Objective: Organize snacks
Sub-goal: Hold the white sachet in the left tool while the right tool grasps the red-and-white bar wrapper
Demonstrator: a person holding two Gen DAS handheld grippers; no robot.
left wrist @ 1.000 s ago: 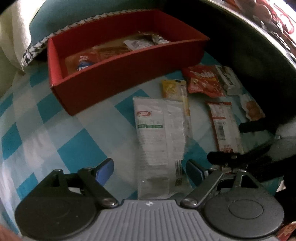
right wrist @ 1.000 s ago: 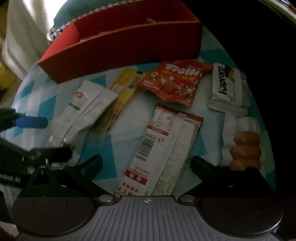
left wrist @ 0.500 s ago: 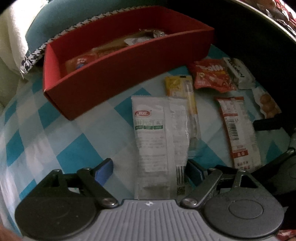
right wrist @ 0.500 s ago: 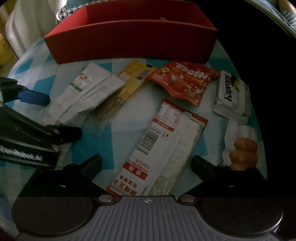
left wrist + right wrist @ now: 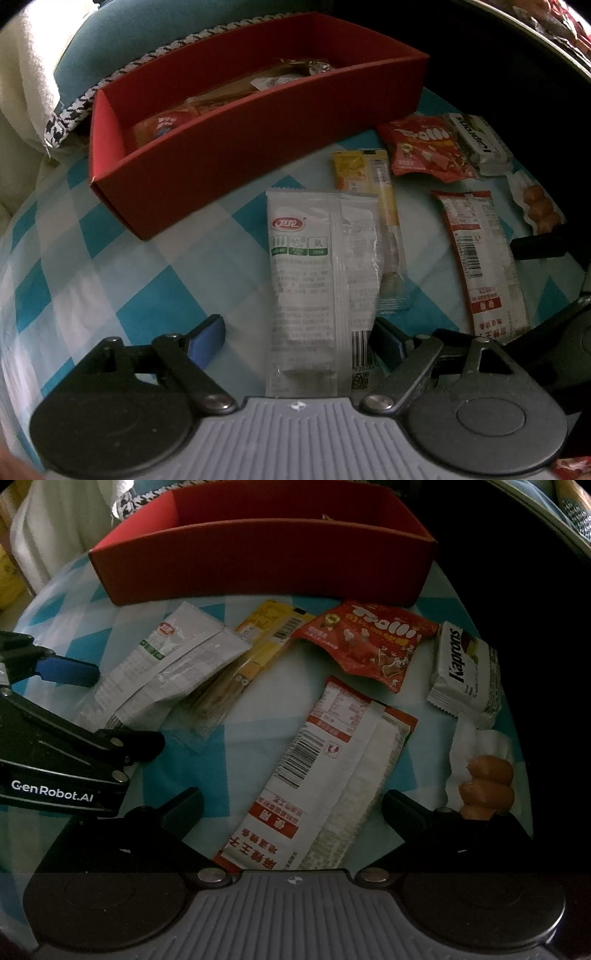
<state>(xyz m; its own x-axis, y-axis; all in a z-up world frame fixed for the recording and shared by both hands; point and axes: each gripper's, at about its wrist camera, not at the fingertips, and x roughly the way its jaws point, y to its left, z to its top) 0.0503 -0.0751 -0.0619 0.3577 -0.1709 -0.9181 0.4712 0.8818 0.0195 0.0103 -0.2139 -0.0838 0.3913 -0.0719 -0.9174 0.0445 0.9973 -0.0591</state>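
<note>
A red box (image 5: 258, 147) holding a few snacks stands at the back; it also shows in the right wrist view (image 5: 266, 561). On the checked cloth lie a white-green packet (image 5: 306, 280) (image 5: 166, 672), a yellow stick packet (image 5: 380, 206) (image 5: 258, 646), a red Trolli bag (image 5: 424, 151) (image 5: 369, 642), a white Kaprons bar (image 5: 476, 144) (image 5: 465, 672), a red-white packet (image 5: 480, 266) (image 5: 325, 775) and a clear pack of brown balls (image 5: 487, 779). My left gripper (image 5: 299, 339) is open, straddling the white-green packet's near end. My right gripper (image 5: 291, 808) is open, straddling the red-white packet.
The blue-and-white checked cloth (image 5: 110, 280) covers a rounded table whose edge falls off into darkness on the right. A houndstooth-trimmed teal cushion (image 5: 110, 62) lies behind the box. The left gripper's body (image 5: 55, 760) shows at the left of the right wrist view.
Both grippers have moved forward and lower over their packets. The left gripper's jaws now sit on either side of the white-green packet; the right's flank the red-white packet.
</note>
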